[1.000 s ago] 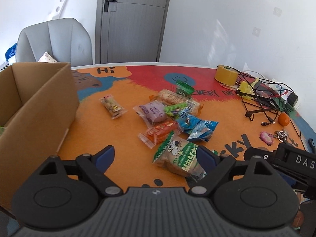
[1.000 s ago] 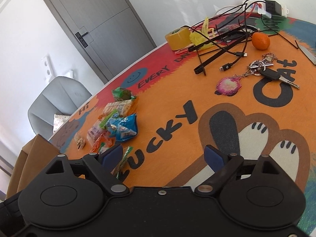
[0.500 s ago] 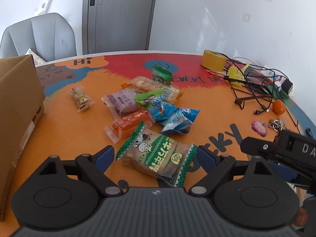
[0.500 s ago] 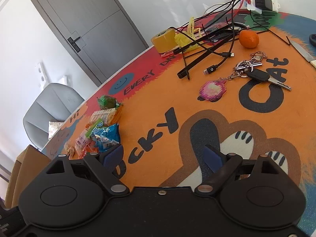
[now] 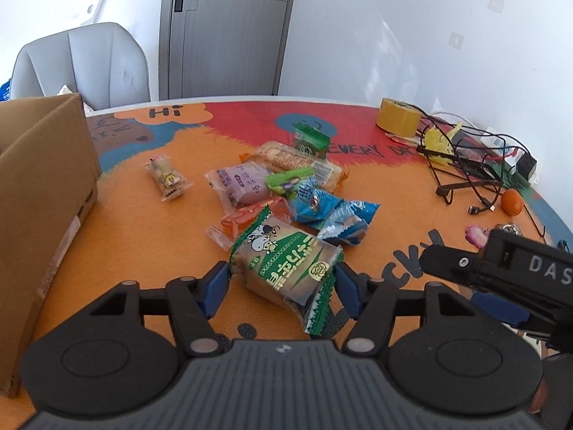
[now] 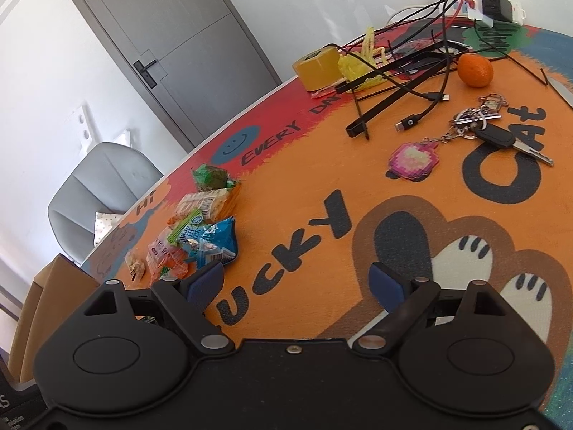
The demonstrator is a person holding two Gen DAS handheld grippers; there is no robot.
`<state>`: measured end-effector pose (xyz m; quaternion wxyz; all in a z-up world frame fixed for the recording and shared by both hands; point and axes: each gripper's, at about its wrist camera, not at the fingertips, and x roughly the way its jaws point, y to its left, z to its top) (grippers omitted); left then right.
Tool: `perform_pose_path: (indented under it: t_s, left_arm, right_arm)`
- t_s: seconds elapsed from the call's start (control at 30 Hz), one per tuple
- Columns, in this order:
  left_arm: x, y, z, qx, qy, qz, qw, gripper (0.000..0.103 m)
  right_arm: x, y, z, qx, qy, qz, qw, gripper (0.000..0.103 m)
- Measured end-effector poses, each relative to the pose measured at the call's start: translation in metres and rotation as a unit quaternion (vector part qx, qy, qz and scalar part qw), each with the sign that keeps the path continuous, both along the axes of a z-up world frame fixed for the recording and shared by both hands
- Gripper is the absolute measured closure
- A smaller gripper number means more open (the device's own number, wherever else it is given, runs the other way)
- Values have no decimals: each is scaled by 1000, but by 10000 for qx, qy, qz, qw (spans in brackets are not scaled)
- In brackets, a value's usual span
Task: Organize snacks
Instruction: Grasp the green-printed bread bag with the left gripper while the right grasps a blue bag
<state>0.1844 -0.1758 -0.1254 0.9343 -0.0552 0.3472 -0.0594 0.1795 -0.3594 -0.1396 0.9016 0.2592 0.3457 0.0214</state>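
Cardboard box [image 5: 43, 193]: stood at the far left of the table, open at the top, well apart from the snack pile.

Small pale snack packet [image 5: 167, 181]: lay alone on the orange mat [image 5: 143, 236], between box and pile.

Snack pile: a purple packet [image 5: 240, 183], an orange packet [image 5: 247, 219], two blue packets [image 5: 333, 211], a long biscuit pack [image 5: 297, 161] and a small green pouch [image 5: 308, 140], heaped together mid-table.

Green-and-brown biscuit packet [image 5: 286, 268]: nearest item of the pile, lying flat directly ahead of the left gripper [image 5: 281, 288]. Its long axis ran obliquely, from upper left to lower right, so it sat skewed across the gap, not square to it. Judged the likely next pick.

Left gripper: jaws spread wide, one blue pad [image 5: 214, 288] at either side of the packet, neither visibly pressing it; nothing held.

Right gripper [image 6: 297, 286]: jaws likewise wide apart and empty, over bare mat lettering, the pile off to its left. The left was clearly the nearer.

Clutter at right: tape roll [image 5: 398, 122], cables [image 5: 465, 165], tangerine [image 5: 511, 202], keys [image 6: 490, 125].
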Motion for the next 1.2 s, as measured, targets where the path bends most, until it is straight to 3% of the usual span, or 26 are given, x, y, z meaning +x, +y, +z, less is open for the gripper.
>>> perform_pose_path:
  t_s: [0.37, 0.93, 1.03, 1.1, 1.2]
  left_arm:
    - [-3, 25, 17, -135, -248, 233, 9993, 41]
    - [17, 61, 13, -221, -153, 568, 9980, 41]
    - [19, 62, 12, -215, -118, 589, 9980, 41]
    - [19, 62, 11, -211, -108, 593, 9980, 41]
    - [17, 61, 12, -188, -121, 571, 9981, 41]
  right_arm:
    - [15, 25, 5, -68, -87, 187, 9998, 15]
    - [53, 62, 5, -196, -27, 396, 9990, 32]
    - [58, 64, 1, -169, 31, 429, 9989, 42]
    - [57, 65, 0, -171, 40, 449, 9988, 62]
    - [53, 61, -2, -95, 52, 471, 9988, 76]
